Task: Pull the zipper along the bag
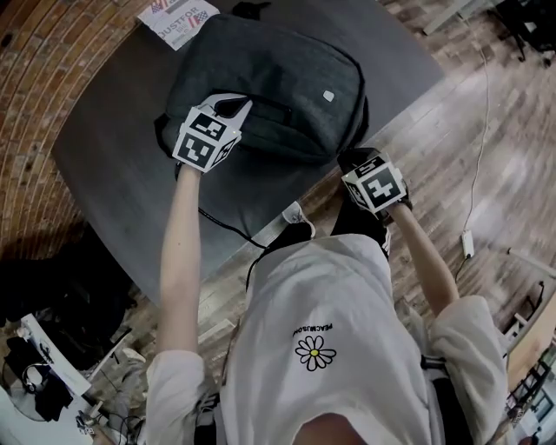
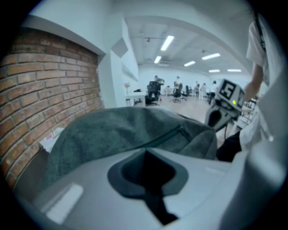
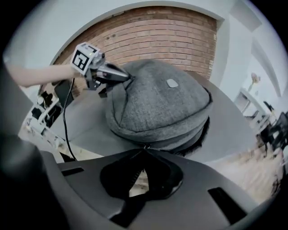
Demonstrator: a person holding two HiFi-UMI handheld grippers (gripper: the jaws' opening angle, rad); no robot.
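Progress: judged early. Closing hardware is in hand, but the travel along the bag looks largely undone.

Left side: left gripper rests its tips on the bag's upper left shoulder, next to a short pocket zipper. Its own view shows the jaws drawn together. Whether a fold of cloth is nipped between them cannot be seen. Likely role: bracing the bag.

Centre: the bag lies flat on a dark matte table, near the front edge. It is a domed, rounded shape in grey heathered woven fabric with a soft nap. A small pale label patch sits on its top panel. The main zipper track runs round the lower band as a thin dark line and reads as closed on the stretch facing the right gripper view. A printed sheet of paper lies at the far edge of the table, and a thin black cable hangs off the front edge.

Right side: right gripper is at the bag's near right corner. Its jaws meet at the tips, apparently on a small metallic zipper pull at the band.

Remaining, by judgement: draw the pull along the curved track while the left side holds the soft shell taut.
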